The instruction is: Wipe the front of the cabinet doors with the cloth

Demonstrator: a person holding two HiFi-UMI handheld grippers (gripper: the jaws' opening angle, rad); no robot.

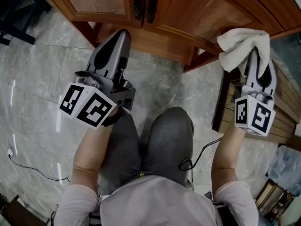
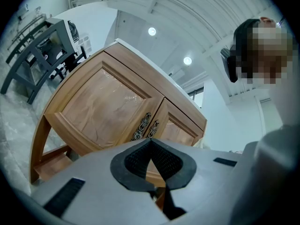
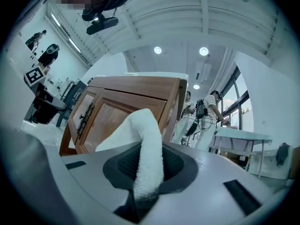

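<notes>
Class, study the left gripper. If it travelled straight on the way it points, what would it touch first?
Probably the cabinet front, at its middle seam just below the ornate handles. Nothing shows between the left gripper and the wood, though depth is hard to judge.

No legible words, numbers or brands, only square marker patterns on left cube, right cube

Grey left tool, grey right tool, black-white marker cubes, grey trousers
</notes>
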